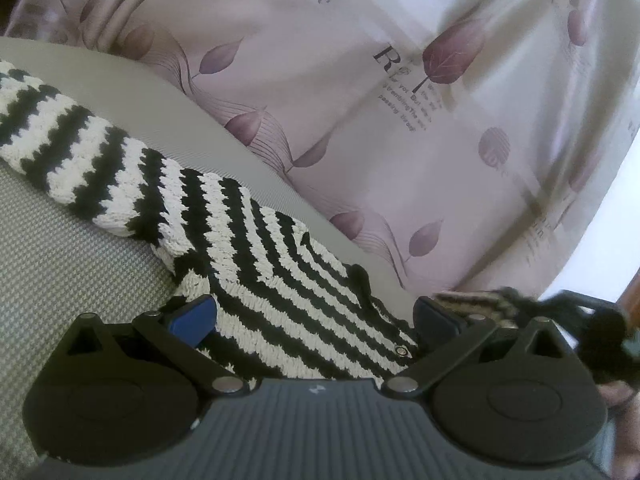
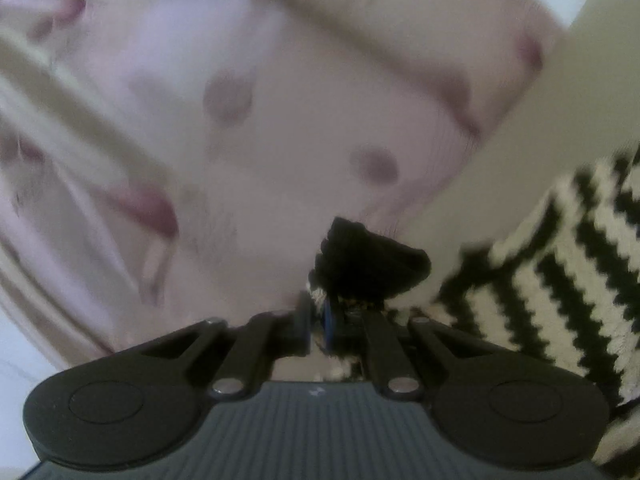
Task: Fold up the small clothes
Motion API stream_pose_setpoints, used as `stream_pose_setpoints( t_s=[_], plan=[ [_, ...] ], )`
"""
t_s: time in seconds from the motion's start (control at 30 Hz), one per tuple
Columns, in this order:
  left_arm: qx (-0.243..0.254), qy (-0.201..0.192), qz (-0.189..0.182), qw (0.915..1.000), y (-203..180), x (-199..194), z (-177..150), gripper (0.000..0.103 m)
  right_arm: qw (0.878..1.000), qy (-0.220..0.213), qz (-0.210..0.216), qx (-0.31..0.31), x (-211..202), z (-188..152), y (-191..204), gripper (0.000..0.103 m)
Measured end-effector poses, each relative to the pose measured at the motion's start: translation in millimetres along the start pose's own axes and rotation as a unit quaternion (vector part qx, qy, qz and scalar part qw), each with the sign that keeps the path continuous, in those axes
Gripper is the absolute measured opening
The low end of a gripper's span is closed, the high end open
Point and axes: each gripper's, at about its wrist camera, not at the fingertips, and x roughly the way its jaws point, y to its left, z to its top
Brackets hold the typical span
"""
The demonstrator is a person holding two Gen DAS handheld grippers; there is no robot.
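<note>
A small black-and-white striped knit sweater (image 1: 224, 216) lies on a grey woven surface (image 1: 60, 264), one sleeve stretched to the upper left. My left gripper (image 1: 314, 318) is open, its blue fingertips (image 1: 192, 320) spread over the sweater's body near a small snap. My right gripper (image 2: 318, 320) is shut on a black edge of the sweater (image 2: 368, 264), lifted from the surface; the striped body (image 2: 560, 264) hangs at the right. The right wrist view is blurred by motion.
Pink bedding with purple leaf prints and lettering (image 1: 400, 100) lies beyond the grey surface's rounded edge (image 1: 240, 152). It fills the blurred right wrist view (image 2: 240, 120). A dark knit bunch and a hand show at the left view's right edge (image 1: 600, 328).
</note>
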Motion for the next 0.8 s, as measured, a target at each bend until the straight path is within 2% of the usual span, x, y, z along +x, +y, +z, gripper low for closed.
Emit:
stream_pose_setpoints(
  t_s=[0.17, 0.37, 0.67, 0.7, 0.73, 0.77, 0.8],
  plan=[
    [-0.012, 0.000, 0.000, 0.9999, 4, 0, 0, 0.103, 0.999, 0.049, -0.008, -0.016, 27, -36, 2, 0.005],
    [-0.016, -0.001, 0.000, 0.9999, 5, 0, 0, 0.103, 0.994, 0.078, -0.023, -0.067, 41, -49, 3, 0.005],
    [-0.016, -0.001, 0.004, 0.9999, 4, 1, 0, 0.103, 0.976, 0.122, -0.024, -0.178, 56, -71, 20, 0.010],
    [-0.016, 0.000, 0.004, 0.9999, 4, 1, 0, 0.103, 0.973, 0.134, -0.018, -0.186, 57, -74, 21, 0.016],
    [-0.015, 0.000, 0.005, 0.9999, 4, 1, 0, 0.103, 0.971, 0.149, -0.014, -0.188, 58, -76, 22, 0.030],
    [-0.015, 0.000, 0.005, 0.9999, 4, 1, 0, 0.103, 0.969, 0.159, -0.013, -0.190, 57, -78, 23, 0.040],
    [-0.015, 0.001, 0.006, 0.9999, 4, 1, 0, 0.103, 0.968, 0.157, -0.018, -0.196, 52, -78, 24, 0.060]
  ],
)
